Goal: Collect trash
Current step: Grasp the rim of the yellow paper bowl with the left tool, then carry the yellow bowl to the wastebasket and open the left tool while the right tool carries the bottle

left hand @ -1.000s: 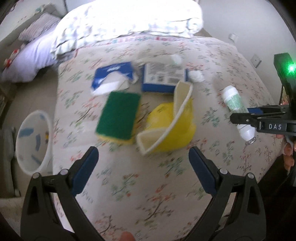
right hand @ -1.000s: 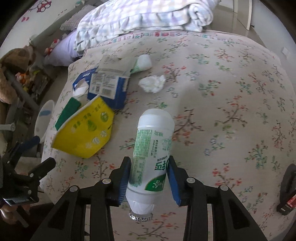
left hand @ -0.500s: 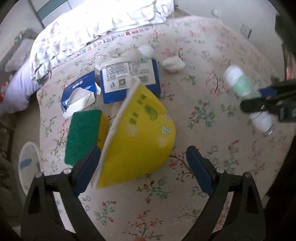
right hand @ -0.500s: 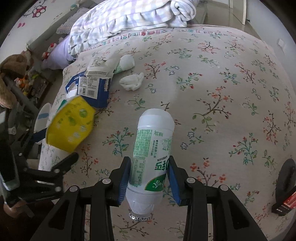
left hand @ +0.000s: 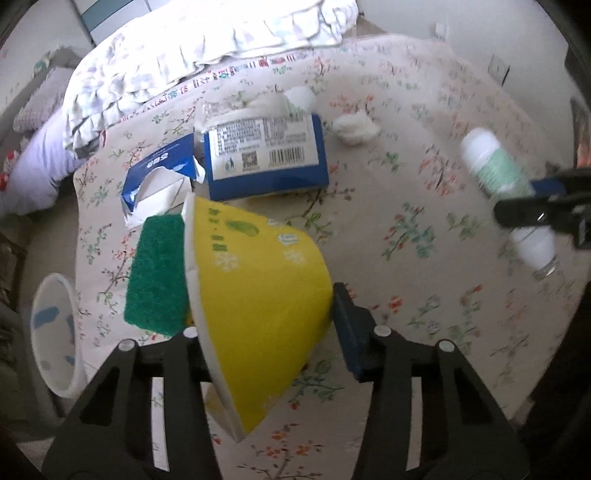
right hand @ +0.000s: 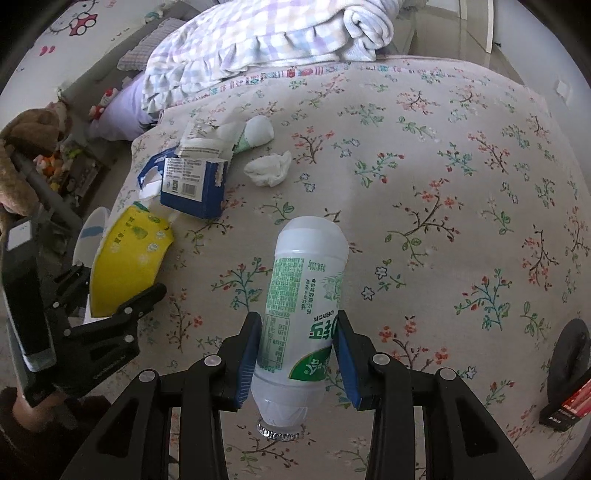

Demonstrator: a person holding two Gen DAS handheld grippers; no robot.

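On the flowered bedspread, near its left edge, a yellow paper bowl is tipped on its side between the fingers of the left gripper. The right finger's blue pad presses against the bowl's base while the other finger is hidden behind the rim, so the claw looks closed onto the bowl; I cannot tell whether the bowl is clear of the bed. Just behind the bowl lies a green scrubbing sponge, and beyond that a torn blue tissue box and a larger blue carton lying label up. A crumpled white tissue sits a little to the right of the carton, with a small white cup behind it.

The right gripper is held above the middle of the bed, its two blue pads clamped on a white plastic bottle with a green label, neck pointing back toward the handle.

Off the left edge of the bed, down on the floor, stands a white bin. A folded checked quilt is piled at the head of the bed.
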